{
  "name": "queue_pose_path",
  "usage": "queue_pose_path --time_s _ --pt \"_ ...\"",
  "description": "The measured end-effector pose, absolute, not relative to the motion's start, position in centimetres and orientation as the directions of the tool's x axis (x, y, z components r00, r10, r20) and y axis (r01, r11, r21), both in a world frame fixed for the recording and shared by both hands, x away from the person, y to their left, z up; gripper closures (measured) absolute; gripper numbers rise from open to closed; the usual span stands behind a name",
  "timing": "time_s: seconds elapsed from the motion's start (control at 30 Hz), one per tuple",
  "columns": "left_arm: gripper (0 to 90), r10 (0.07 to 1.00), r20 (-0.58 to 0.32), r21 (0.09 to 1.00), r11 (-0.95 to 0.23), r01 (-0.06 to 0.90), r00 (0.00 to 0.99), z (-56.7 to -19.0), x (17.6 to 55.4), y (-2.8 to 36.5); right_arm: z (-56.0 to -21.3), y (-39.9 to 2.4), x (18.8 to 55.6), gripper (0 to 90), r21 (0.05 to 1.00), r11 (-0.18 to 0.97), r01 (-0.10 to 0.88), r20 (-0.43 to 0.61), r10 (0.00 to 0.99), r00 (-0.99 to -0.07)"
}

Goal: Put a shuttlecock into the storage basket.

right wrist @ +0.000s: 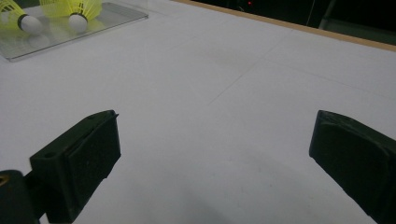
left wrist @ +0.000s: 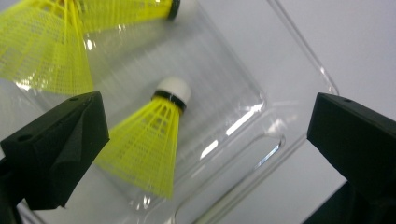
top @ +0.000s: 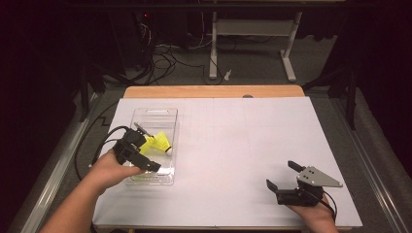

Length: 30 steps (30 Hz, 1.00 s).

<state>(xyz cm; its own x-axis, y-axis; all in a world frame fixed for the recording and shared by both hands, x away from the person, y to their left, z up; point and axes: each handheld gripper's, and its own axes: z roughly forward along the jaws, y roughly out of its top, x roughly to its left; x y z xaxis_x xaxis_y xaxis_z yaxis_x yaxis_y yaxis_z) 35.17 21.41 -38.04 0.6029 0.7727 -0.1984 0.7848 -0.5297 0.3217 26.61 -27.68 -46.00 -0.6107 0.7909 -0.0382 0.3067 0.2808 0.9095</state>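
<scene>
At the left of the table [top: 252,145] the left gripper [top: 145,148] hangs over a clear tray [top: 167,114], jaws spread wide and holding nothing; in its own view a yellow shuttlecock [left wrist: 149,144] lies on the tray floor between the two black jaws, cork end pointing away, touched by neither pad. A second shuttlecock [left wrist: 51,42] lies just beyond it, its skirt at the upper left of that view, near the first but apart from it.

The step in hand looks like setting shuttlecocks into the tray — and the nearer one seems already laid down and let go. To finish it well, the person should lift the left gripper straight up with the jaws kept wide, so that neither pad catches the mesh skirt and drags it; the skirt is light and springy, and a sideways brush could roll it into its neighbour or tip it against the low wall.

Farther right, the right gripper [top: 291,182] rests near the table's front edge — well apart from the tray, jaws released and empty; it need do nothing for this step.
</scene>
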Motion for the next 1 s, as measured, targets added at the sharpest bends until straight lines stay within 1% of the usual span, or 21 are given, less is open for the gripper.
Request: queue_pose_path --time_s 0.07,0.1,0.13,0.27,0.3,0.33,0.43,0.5,0.53,0.57,0.63,0.67,0.9,1.0 --pt "0.3 0.777 -0.194 0.381 -0.503 0.776 0.599 -38.5 35.0 21.7 -46.0 -27.6 26.6 2.5 0.91 0.282 0.304 -0.04 0.789 -0.613" --pt "0.3 0.773 -0.226 0.408 -0.478 0.778 0.593 -38.8 34.9 21.9 -46.0 -27.6 26.6 2.5 0.909 0.283 0.306 -0.04 0.789 -0.613" --pt "0.3 0.758 -0.238 0.432 -0.478 0.765 0.607 -39.1 35.0 22.2 -46.1 -27.6 26.6 2.5 0.909 0.284 0.306 -0.04 0.789 -0.614" --pt "0.3 0.768 -0.233 0.486 -0.439 0.756 0.596 -39.7 34.4 22.5 -46.1 -27.5 26.5 2.5 0.909 0.282 0.306 -0.039 0.79 -0.612" --pt "0.3 0.768 -0.233 0.486 -0.439 0.756 0.596 -39.7 34.4 22.5 -46.1 -27.5 26.5 2.5 0.91 0.282 0.304 -0.04 0.79 -0.612" --pt "0.3 0.77 -0.235 0.532 -0.409 0.742 0.593 -39.8 34.0 22.7 -46.1 -27.5 26.5 2.5 0.91 0.281 0.304 -0.04 0.791 -0.611" --pt "0.3 0.787 -0.268 0.599 -0.316 0.736 0.556 -40.2 33.0 22.8 -46.0 -27.5 26.4 2.4 0.912 0.277 0.302 -0.04 0.793 -0.608" --pt "0.3 0.79 -0.273 0.624 -0.289 0.726 0.549 -40.7 32.5 23.0 -46.0 -27.6 26.4 2.2 0.913 0.276 0.3 -0.04 0.793 -0.608" --pt "0.3 0.787 -0.271 0.638 -0.285 0.715 0.555 -41.0 32.2 23.1 -46.0 -27.6 26.4 2.1 0.914 0.275 0.299 -0.041 0.794 -0.607" --pt "0.3 0.77 -0.236 0.631 -0.343 0.696 0.593 -41.1 32.0 23.6 -46.0 -27.6 26.4 2.0 0.915 0.272 0.299 -0.039 0.795 -0.605" --pt "0.3 0.749 -0.251 0.653 -0.337 0.678 0.613 -41.4 31.6 23.9 -46.0 -27.6 26.4 1.7 0.917 0.268 0.294 -0.039 0.797 -0.603" --pt "0.3 0.749 -0.237 0.663 -0.341 0.667 0.618 -41.4 31.3 23.9 -46.0 -27.6 26.3 1.6 0.919 0.266 0.291 -0.04 0.797 -0.602" --pt "0.4 0.761 -0.237 0.768 -0.234 0.596 0.604 -41.7 29.7 25.1 -45.9 -27.5 26.2 0.9 0.926 0.252 0.281 -0.036 0.801 -0.598" --pt "0.4 0.755 -0.205 0.801 -0.237 0.55 0.623 -42.1 29.2 25.4 -45.9 -27.5 26.1 0.7 0.929 0.242 0.281 -0.03 0.804 -0.594"
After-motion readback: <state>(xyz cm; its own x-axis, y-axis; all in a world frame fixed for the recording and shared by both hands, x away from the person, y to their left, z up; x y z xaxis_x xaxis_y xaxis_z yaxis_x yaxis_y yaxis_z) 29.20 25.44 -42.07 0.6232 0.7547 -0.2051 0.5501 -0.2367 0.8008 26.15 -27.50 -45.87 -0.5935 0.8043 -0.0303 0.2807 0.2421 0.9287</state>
